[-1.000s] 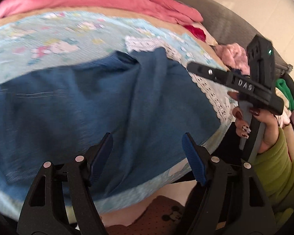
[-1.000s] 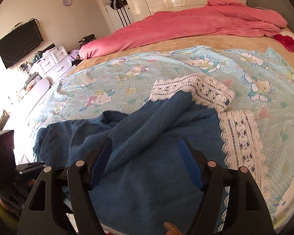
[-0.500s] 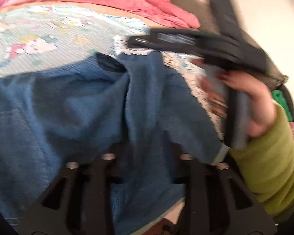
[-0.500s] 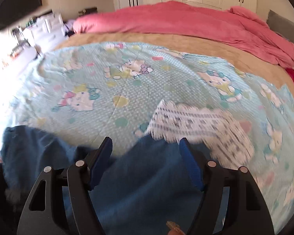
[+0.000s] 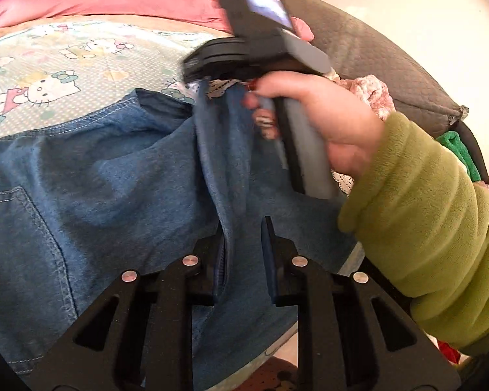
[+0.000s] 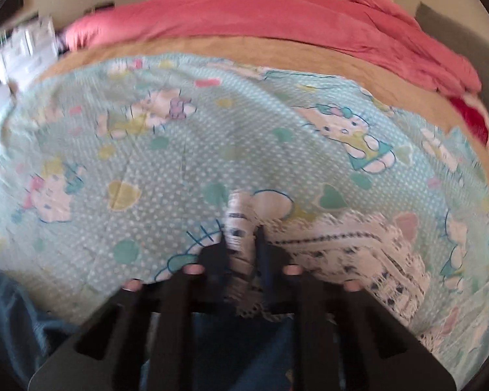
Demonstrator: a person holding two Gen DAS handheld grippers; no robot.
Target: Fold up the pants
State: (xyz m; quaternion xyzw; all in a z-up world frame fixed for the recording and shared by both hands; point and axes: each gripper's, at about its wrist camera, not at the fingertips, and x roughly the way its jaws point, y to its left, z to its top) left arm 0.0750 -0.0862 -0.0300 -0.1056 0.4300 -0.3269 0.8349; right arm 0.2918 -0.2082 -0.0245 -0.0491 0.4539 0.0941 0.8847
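Blue denim pants (image 5: pixel 114 179) lie spread on the bed, a back pocket at the left. My left gripper (image 5: pixel 243 224) is shut on a raised fold of the denim near the bed's front edge. A hand (image 5: pixel 326 114) in a green sleeve (image 5: pixel 423 228) holds my right gripper (image 5: pixel 260 42) just beyond, over the far end of that fold. In the right wrist view the right gripper (image 6: pixel 241 228) has its jaws closing tight on the pants' white lace trim (image 6: pixel 342 244), which bunches up between the pads. Blue denim (image 6: pixel 238 342) shows underneath.
A cartoon-print light blue sheet (image 6: pixel 179 146) covers the bed, with a pink duvet (image 6: pixel 277 16) heaped at the far side. A grey cushion (image 5: pixel 391 65) and a pile of pink and green clothes (image 5: pixel 371 94) lie to the right.
The left jaws went from wide open to shut on the denim fold. The right gripper swept left and forward over the pants, dipped, and shut on the lace trim.
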